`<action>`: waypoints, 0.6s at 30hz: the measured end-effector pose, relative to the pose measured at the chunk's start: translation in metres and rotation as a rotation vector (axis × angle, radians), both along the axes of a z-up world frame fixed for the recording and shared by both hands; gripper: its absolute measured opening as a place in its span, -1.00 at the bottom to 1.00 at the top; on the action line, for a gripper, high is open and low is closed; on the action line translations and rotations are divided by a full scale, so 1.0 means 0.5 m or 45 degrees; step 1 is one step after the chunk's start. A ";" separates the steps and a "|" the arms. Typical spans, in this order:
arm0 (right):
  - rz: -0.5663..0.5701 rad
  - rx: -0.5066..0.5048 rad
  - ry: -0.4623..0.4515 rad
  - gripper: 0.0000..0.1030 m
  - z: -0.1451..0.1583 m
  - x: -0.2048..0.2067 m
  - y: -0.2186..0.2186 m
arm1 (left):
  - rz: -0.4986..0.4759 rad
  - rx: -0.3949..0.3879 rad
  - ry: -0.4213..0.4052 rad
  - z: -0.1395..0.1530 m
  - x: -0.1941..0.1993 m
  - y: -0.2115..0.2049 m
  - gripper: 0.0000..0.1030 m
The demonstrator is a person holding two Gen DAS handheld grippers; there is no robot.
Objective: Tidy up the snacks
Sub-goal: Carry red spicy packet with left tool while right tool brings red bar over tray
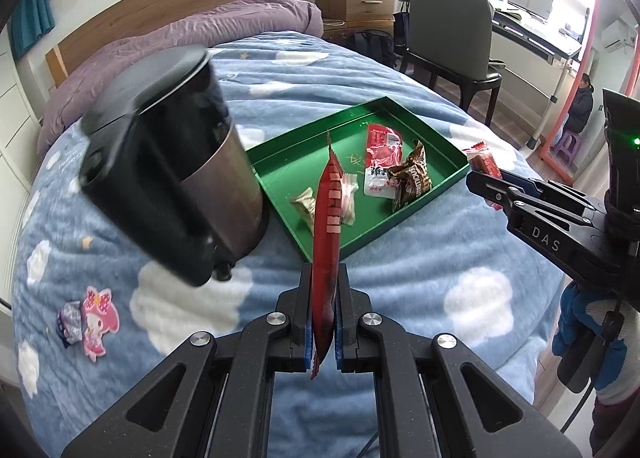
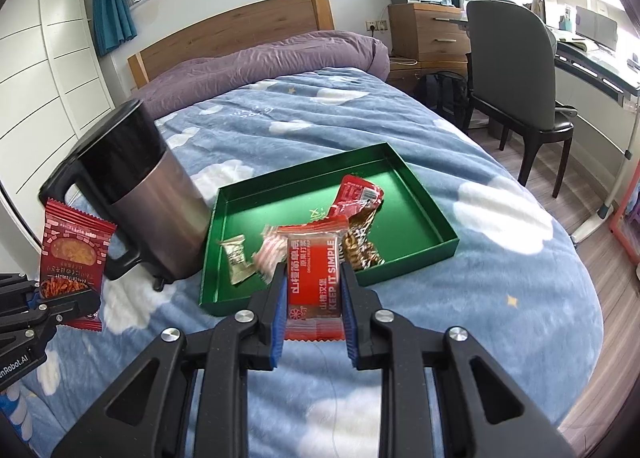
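Left hand-held gripper (image 1: 324,298) is clamped tight on a dark red snack packet (image 1: 327,225), seen edge-on at lower centre. Right hand-held gripper (image 2: 314,290) pinches a red hawthorn bar wrapper (image 2: 314,278) between its blue pads. Mid-frame, the green tray (image 2: 416,185) sits on the bed (image 2: 480,298), holding several snacks, beside a steel bin (image 2: 168,213).

Black linkage grippers, silver screws, blue-padded fingers (image 2: 276,322), "DAS" lettering, perhaps a blue glove (image 1: 576,322).
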State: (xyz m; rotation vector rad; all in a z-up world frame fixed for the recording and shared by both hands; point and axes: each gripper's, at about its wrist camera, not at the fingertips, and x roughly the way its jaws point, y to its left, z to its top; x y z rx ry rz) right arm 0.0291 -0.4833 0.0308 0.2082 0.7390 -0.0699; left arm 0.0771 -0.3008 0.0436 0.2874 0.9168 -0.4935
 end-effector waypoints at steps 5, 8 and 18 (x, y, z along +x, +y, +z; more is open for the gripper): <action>-0.028 -0.012 0.018 -0.75 -0.027 0.052 -0.042 | -0.012 -0.005 0.008 -0.020 0.051 -0.045 -0.90; -0.046 -0.026 0.029 -0.75 -0.046 0.084 -0.068 | -0.004 -0.008 0.007 -0.036 0.093 -0.074 -0.90; -0.076 -0.088 0.041 -0.74 -0.115 0.192 -0.133 | 0.044 -0.001 0.018 -0.108 0.210 -0.134 -0.90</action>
